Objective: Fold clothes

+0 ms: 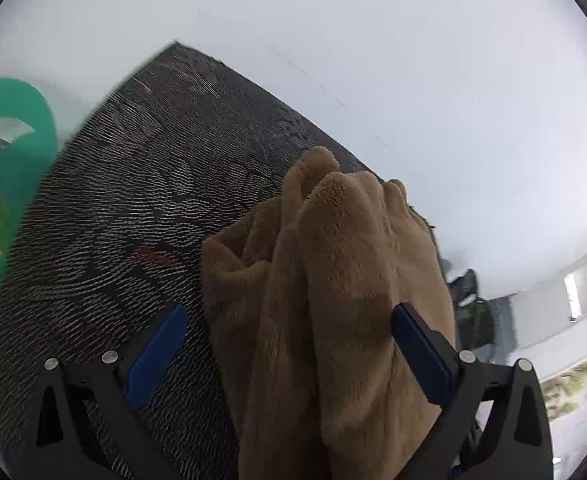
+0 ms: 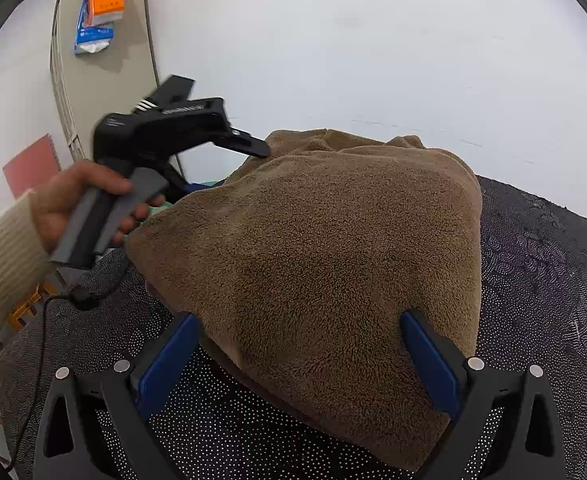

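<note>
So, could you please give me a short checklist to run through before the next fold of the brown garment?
1. Left hand-held gripper open around the brown fleece garment: ok, fingers apart, cloth between them.
2. Right hand-held gripper open around the garment: ok.
3. Firm grip on the cloth: not ok, neither gripper is closed.
4. Garment over the dark patterned mat: ok.
5. Garment flat: not ok, bunched and draped.
6. Cable clear of the fold: cannot tell.
</note>
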### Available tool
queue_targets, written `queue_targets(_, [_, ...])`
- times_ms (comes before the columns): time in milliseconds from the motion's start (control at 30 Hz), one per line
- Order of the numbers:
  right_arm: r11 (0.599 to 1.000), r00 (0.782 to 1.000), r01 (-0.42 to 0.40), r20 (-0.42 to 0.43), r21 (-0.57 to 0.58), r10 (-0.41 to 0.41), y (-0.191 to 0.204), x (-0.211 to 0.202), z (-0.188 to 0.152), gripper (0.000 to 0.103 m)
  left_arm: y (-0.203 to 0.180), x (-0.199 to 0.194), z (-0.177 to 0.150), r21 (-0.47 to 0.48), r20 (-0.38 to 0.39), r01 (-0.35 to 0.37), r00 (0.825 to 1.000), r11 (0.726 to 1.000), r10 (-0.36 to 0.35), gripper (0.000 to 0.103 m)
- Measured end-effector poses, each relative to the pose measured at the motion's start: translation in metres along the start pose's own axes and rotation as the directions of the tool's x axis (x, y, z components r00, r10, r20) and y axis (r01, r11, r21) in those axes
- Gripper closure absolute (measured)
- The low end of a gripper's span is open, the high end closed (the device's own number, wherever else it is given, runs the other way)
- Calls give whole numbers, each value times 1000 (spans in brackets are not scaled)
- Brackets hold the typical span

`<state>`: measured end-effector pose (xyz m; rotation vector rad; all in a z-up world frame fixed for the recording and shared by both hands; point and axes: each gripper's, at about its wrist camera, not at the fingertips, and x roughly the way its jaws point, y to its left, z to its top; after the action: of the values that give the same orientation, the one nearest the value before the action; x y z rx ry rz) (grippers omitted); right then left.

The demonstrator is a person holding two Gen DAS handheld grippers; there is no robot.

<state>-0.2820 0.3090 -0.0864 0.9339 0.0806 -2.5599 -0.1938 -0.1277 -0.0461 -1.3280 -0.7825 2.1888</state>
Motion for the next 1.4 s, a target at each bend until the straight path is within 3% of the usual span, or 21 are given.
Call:
queue_targets(167, [1000, 1000, -9, 4, 8, 9, -2, 2, 2, 1, 4, 18, 6, 22, -39, 26, 999, 999, -25, 1])
queue_targets(267, [1000, 1000, -17, 8, 14, 17, -2, -4, 0, 1, 6, 20, 7, 18, -72, 80, 994, 997, -78, 1])
queue_targets(467, [1000, 1000, -20, 9, 15, 20, -2, -4, 1, 1, 7, 22, 3, 35, -137, 228, 966, 973, -221, 1])
queue_targets(567, [1000, 1000, -21, 10, 17, 21, -3, 2, 2, 1, 0, 28, -2, 27, -164, 300, 942, 954, -291, 1])
queue_targets(900, [999, 999, -35, 16, 27, 35, -5, 1, 2, 1, -17, 43, -8, 61, -233, 191, 957, 980, -172, 1])
queue_targets(1400, [998, 999, -48, 22, 38, 47, -7, -4, 1, 1, -19, 36, -30, 116, -175, 191, 970, 975, -170, 1])
